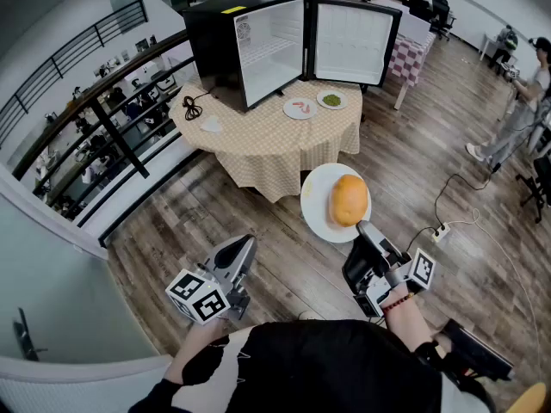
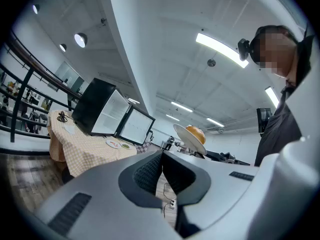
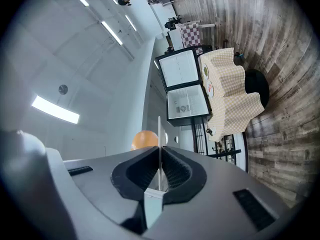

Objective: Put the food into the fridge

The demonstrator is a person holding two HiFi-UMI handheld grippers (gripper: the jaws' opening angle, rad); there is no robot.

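Observation:
My right gripper (image 1: 363, 228) is shut on the rim of a white plate (image 1: 320, 198) that carries an orange bun (image 1: 349, 200), held above the wooden floor short of the table. In the right gripper view the plate (image 3: 159, 134) shows edge-on between the jaws, with the bun (image 3: 145, 139) behind it. My left gripper (image 1: 245, 246) hangs lower left, shut and empty; its view shows the jaws pressed together (image 2: 161, 160). The black mini fridge (image 1: 251, 41) stands on the table with its door (image 1: 353, 41) open. Two more plates of food (image 1: 300, 108), (image 1: 332, 100) lie before it.
The round table (image 1: 258, 140) has a checked cloth, with a black cable (image 1: 193, 106) on its left. A railing (image 1: 103, 114) runs along the left. A power strip and cord (image 1: 441, 231) lie on the floor at right. A person (image 1: 516, 110) stands far right.

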